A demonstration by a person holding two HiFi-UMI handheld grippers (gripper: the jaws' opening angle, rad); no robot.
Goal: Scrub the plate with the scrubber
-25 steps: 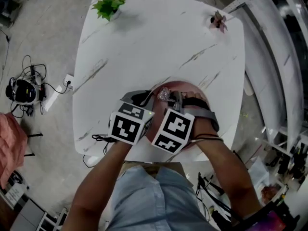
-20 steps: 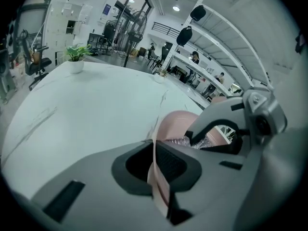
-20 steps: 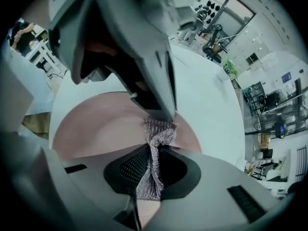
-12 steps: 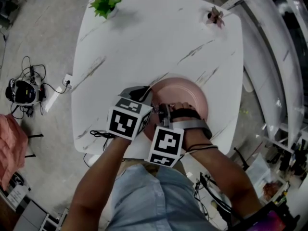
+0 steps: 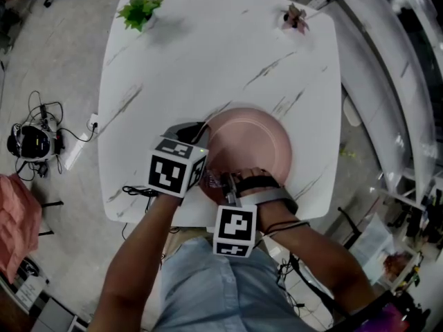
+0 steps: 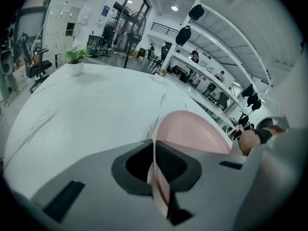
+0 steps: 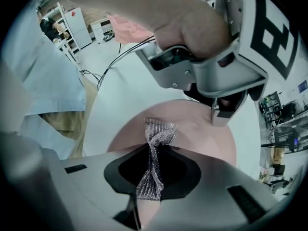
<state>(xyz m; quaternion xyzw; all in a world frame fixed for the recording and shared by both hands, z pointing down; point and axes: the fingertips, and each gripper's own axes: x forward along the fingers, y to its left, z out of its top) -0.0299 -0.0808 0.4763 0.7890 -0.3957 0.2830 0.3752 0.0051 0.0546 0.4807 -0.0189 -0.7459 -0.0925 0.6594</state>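
A pink plate [image 5: 252, 140] lies on the white marble table [image 5: 201, 61], near its front edge. My left gripper [image 5: 201, 146] is shut on the plate's left rim; in the left gripper view the thin rim [image 6: 155, 150] runs between the jaws and the plate [image 6: 192, 131] spreads beyond. My right gripper [image 5: 226, 182] is shut on a silver mesh scrubber [image 7: 156, 146], whose end rests on the near part of the plate [image 7: 202, 136]. The left gripper [image 7: 216, 81] and the hand on it fill the top of the right gripper view.
A green potted plant [image 5: 138, 9] stands at the table's far left corner, a small pinkish plant [image 5: 294, 16] at the far right. Cables and gear [image 5: 31, 140] lie on the floor to the left. White racks [image 5: 387, 81] run along the right.
My right gripper has drawn the scrubber back across the plate toward the person, from the plate's middle to its near edge. The left gripper keeps its hold on the rim.
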